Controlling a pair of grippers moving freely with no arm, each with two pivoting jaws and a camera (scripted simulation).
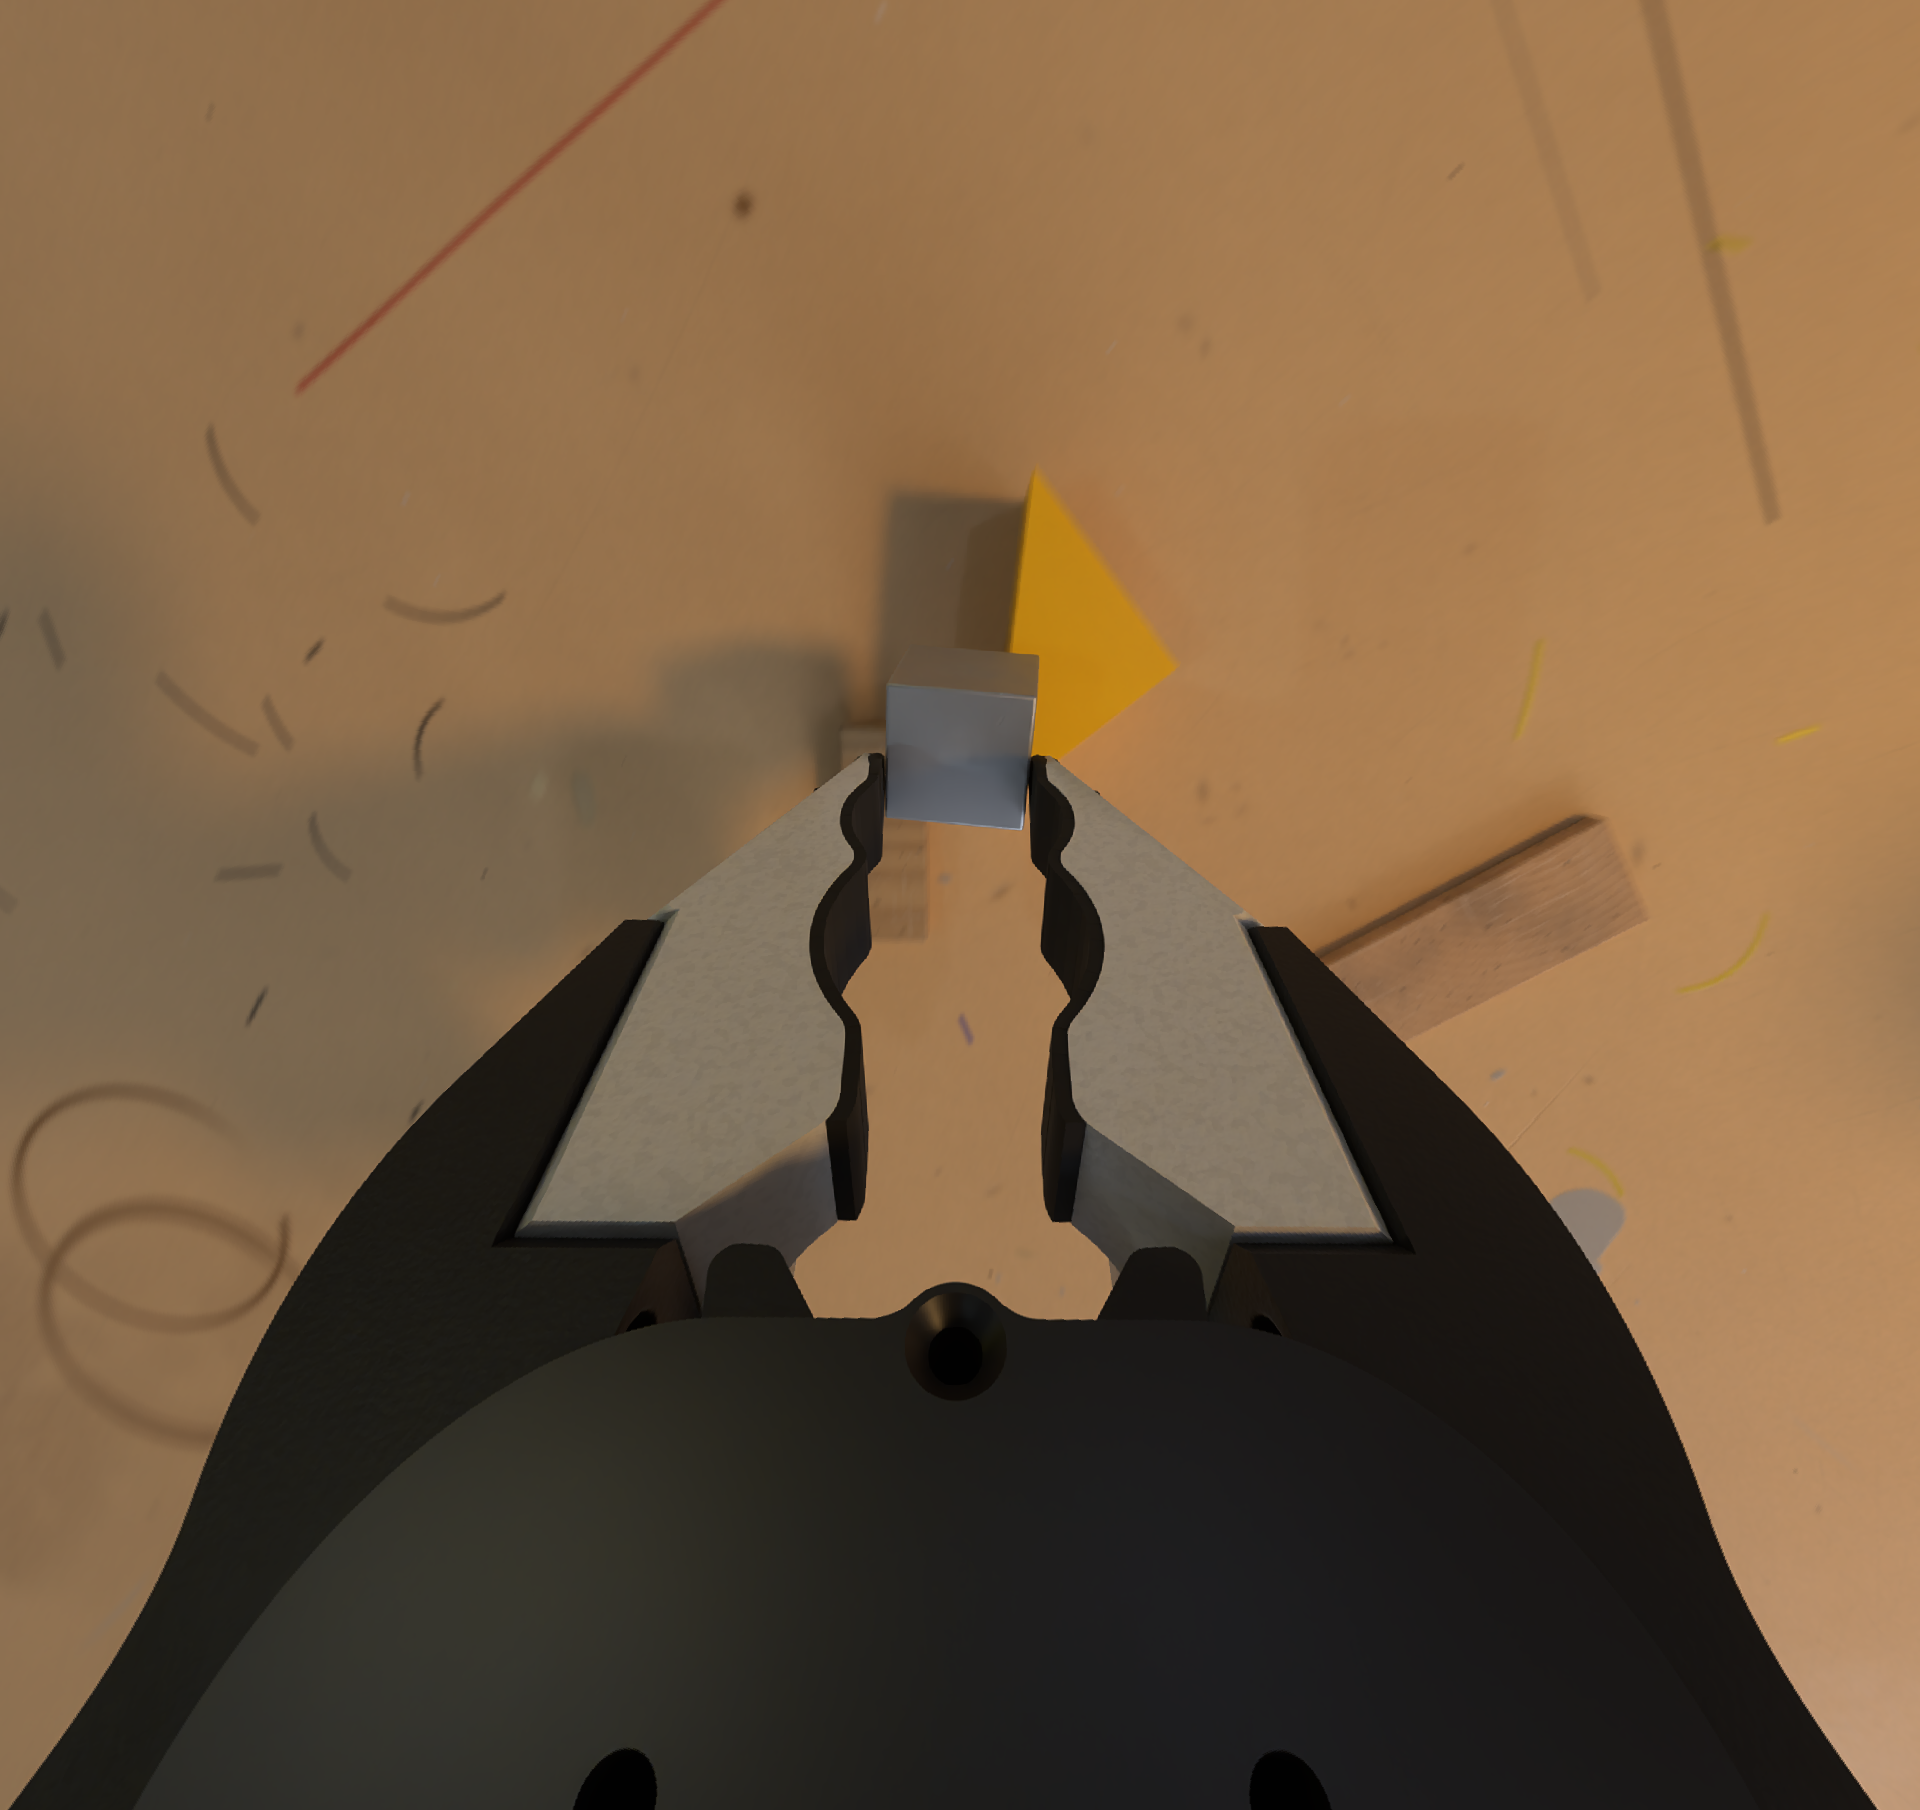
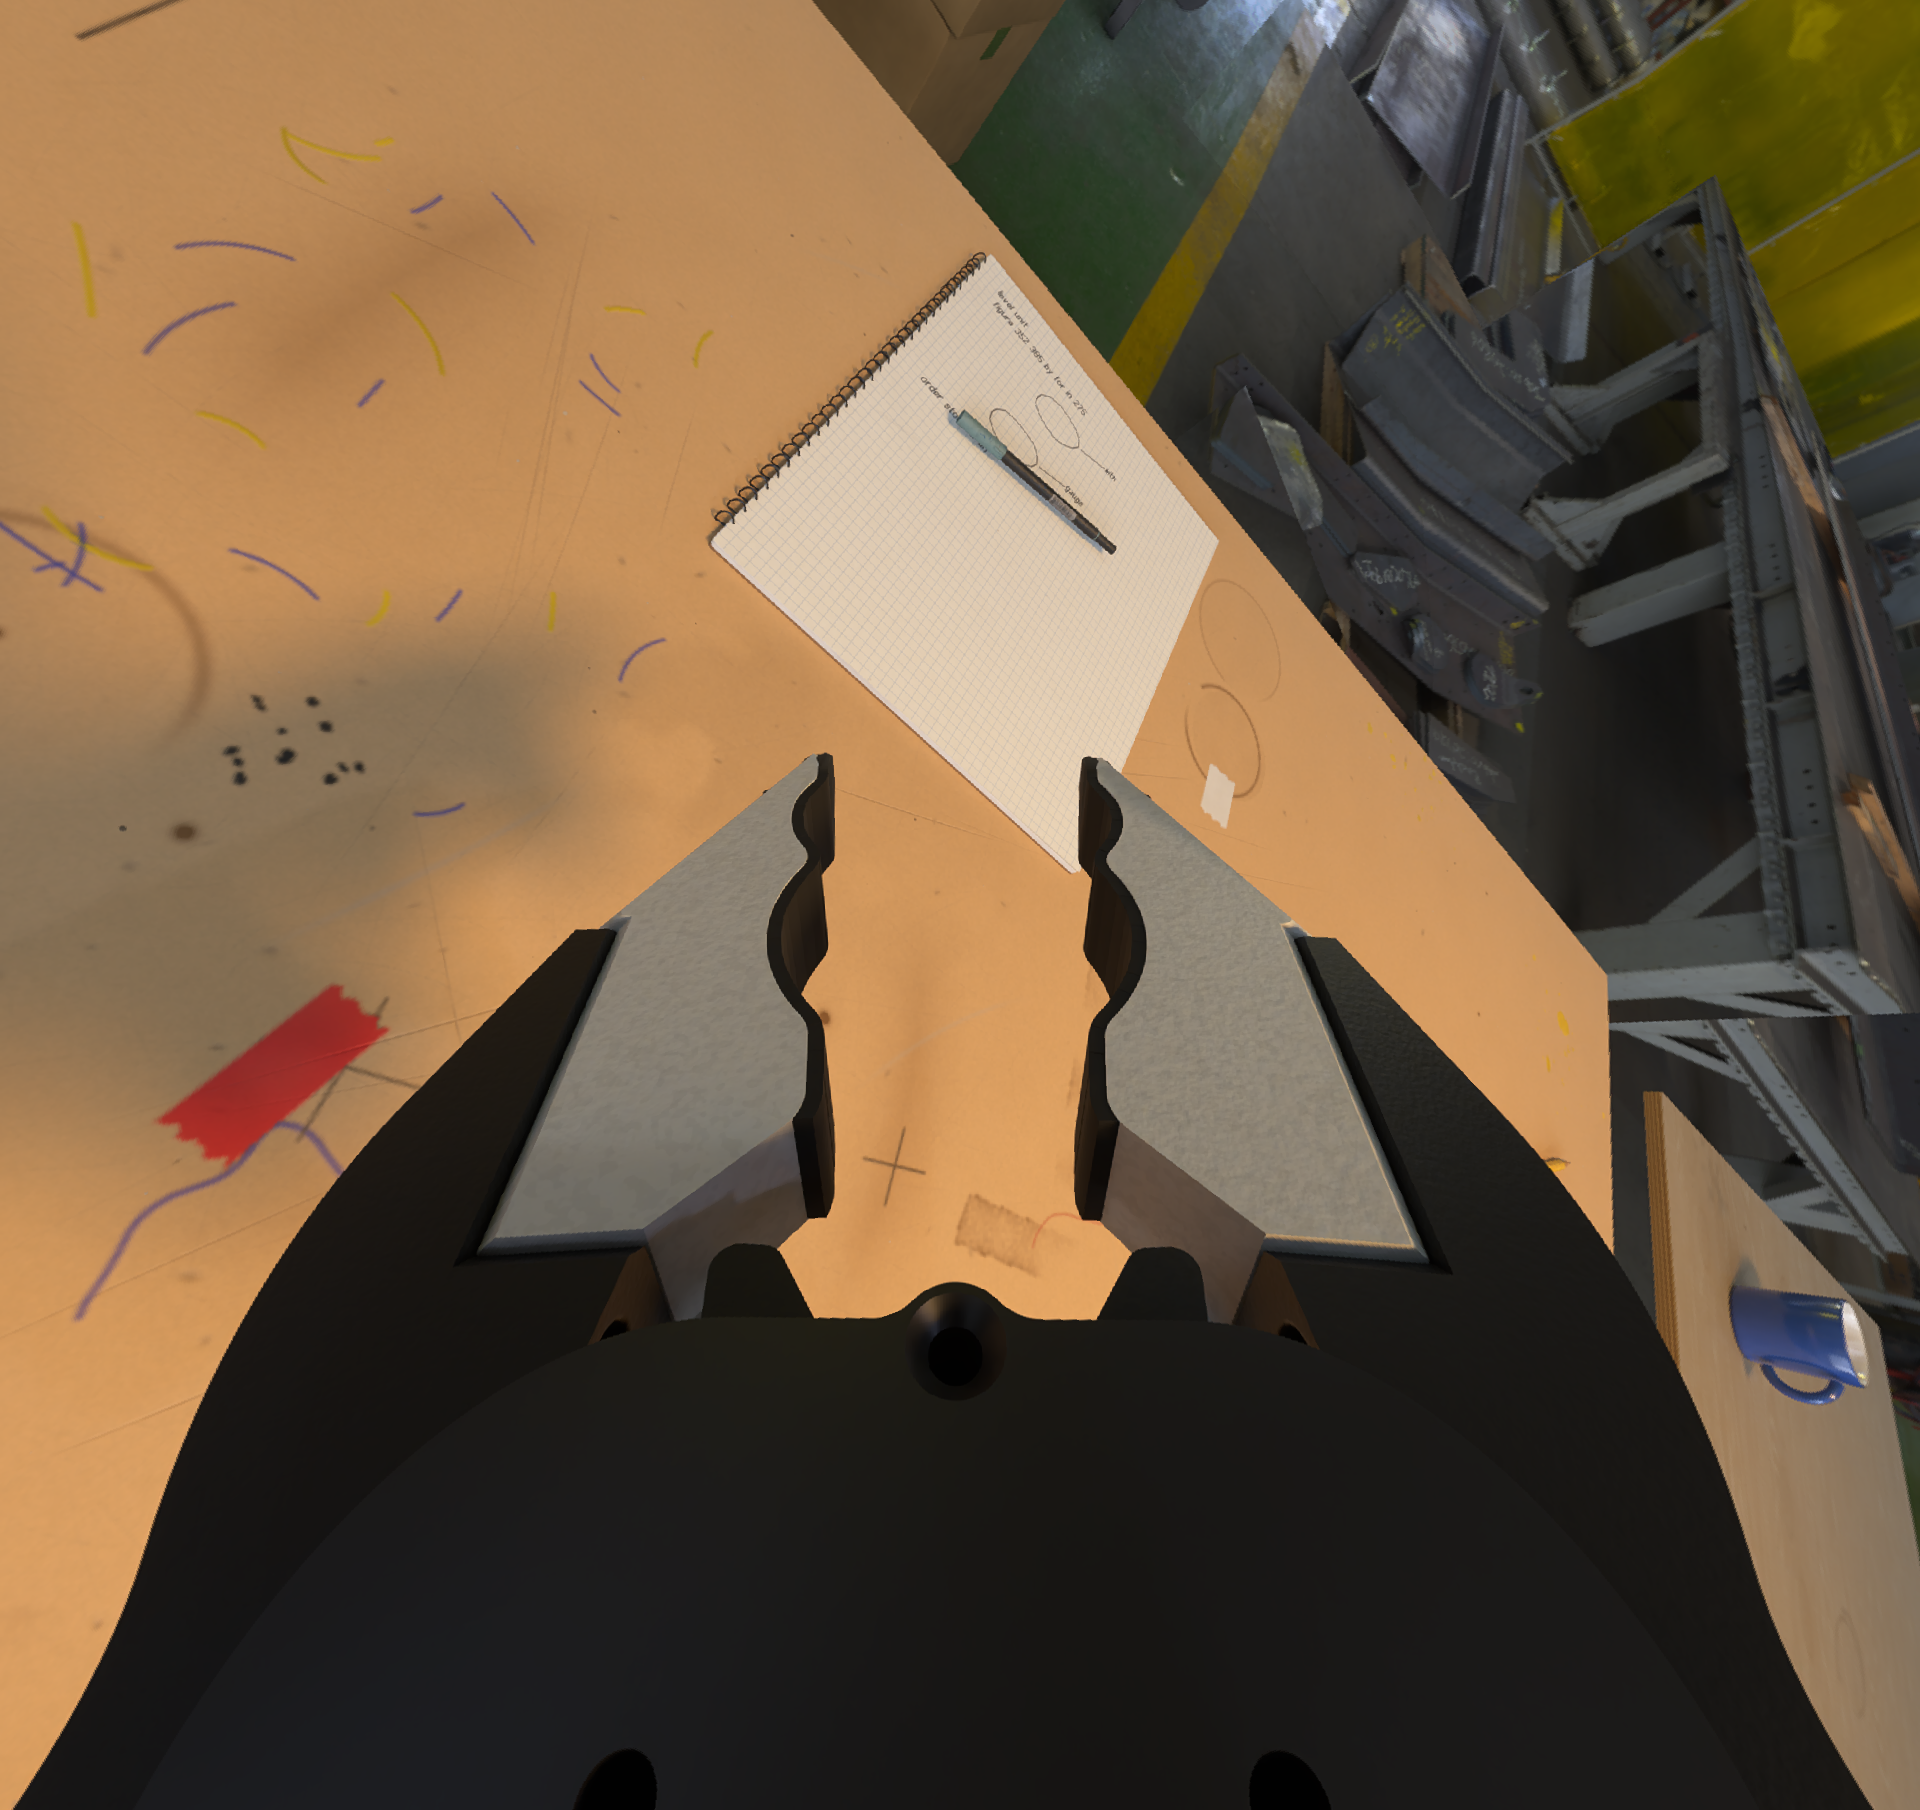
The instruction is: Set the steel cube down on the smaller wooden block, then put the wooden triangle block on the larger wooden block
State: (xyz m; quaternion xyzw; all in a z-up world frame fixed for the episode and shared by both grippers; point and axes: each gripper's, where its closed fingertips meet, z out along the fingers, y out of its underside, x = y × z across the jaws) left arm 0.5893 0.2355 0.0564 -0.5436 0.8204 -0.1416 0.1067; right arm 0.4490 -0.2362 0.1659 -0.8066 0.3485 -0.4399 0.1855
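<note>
The left claw is clenching the steel cube between its fingertips, holding it clear above the counter. Directly beneath and just behind the cube, a small pale wooden block is showing partly between the fingers, mostly hidden by the left finger and the cube. To the right and nearer, a larger wooden block is lying flat and slantwise on the counter, well apart from the cube. Just beyond the cube, the yellow wooden triangle block is sitting on the counter, throwing a dark shadow to its left. The right claw is hanging released and holding nothing, its jaws standing apart over bare counter. Farther on, a spiral notebook is lying near the counter edge with a pen resting on it.
</note>
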